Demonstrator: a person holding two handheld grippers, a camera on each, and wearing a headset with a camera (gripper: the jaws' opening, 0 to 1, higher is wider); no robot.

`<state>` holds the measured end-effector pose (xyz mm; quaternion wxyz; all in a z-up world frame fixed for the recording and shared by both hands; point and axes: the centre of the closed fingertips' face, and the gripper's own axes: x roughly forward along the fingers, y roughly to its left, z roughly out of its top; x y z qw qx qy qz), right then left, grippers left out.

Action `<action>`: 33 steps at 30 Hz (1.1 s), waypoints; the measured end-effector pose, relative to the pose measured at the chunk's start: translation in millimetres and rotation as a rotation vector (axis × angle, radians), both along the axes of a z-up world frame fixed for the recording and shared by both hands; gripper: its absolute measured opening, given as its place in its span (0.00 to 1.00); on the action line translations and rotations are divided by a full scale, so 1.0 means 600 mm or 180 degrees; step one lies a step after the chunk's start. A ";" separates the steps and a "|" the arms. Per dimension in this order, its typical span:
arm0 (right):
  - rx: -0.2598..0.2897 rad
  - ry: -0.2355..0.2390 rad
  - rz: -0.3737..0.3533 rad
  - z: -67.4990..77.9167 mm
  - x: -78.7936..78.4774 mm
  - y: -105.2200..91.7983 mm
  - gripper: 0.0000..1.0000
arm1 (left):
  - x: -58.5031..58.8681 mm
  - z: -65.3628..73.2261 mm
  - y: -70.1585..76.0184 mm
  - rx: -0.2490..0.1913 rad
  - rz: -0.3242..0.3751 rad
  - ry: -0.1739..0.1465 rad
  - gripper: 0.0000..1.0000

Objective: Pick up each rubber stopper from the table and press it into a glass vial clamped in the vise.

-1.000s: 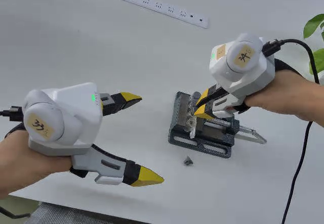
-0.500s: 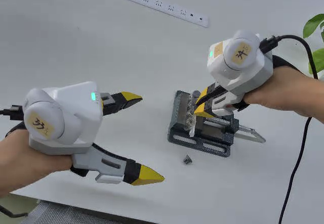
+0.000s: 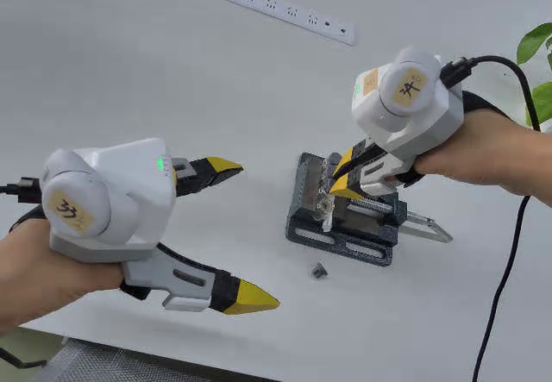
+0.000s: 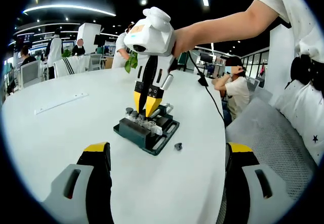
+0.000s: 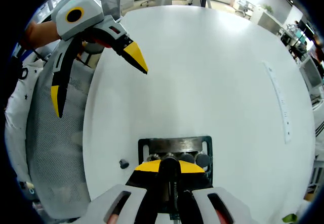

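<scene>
A dark vise [image 3: 343,227] stands on the white table with glass vials [image 4: 143,122] clamped in a row. My right gripper [image 3: 338,185] points down onto the vials, jaws nearly together on a dark rubber stopper [image 5: 168,158] at the top of one vial. Two neighbouring vials [image 5: 195,159] carry grey stoppers. A loose stopper [image 3: 320,270] lies on the table just in front of the vise, also visible as a loose stopper [image 4: 178,146] ahead of my left jaws. My left gripper [image 3: 241,233] hovers left of the vise, wide open with nothing between its jaws.
A white power strip [image 3: 280,11] lies at the far side of the table. Green plant leaves [image 3: 536,46] and a black cable [image 3: 509,270] are at the right edge. The table's near edge runs just below my left gripper. People sit in the room behind.
My right gripper has shifted slightly left and up over the vise while staying at the vials. The left gripper has hardly moved.
</scene>
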<state>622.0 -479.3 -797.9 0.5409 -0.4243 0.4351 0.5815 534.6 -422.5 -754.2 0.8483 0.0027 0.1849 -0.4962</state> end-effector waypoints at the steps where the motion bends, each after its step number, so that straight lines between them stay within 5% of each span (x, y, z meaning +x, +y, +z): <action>1: -0.0008 0.0009 0.0009 -0.001 -0.002 0.000 0.05 | 0.000 0.000 0.000 0.0000 0.0001 0.0000 0.93; 16: -0.0159 0.0040 -0.0003 -0.003 0.002 0.000 0.05 | -0.001 -0.001 0.000 -0.0006 -0.0002 0.0010 0.92; 24: -0.0343 -0.0083 0.0038 -0.006 0.000 0.001 0.05 | -0.002 0.000 -0.007 -0.0016 -0.0010 0.0025 0.91; 33: -0.0281 -0.0047 0.0006 -0.004 0.002 -0.002 0.07 | -0.001 0.001 -0.012 -0.0014 -0.0048 0.0020 0.90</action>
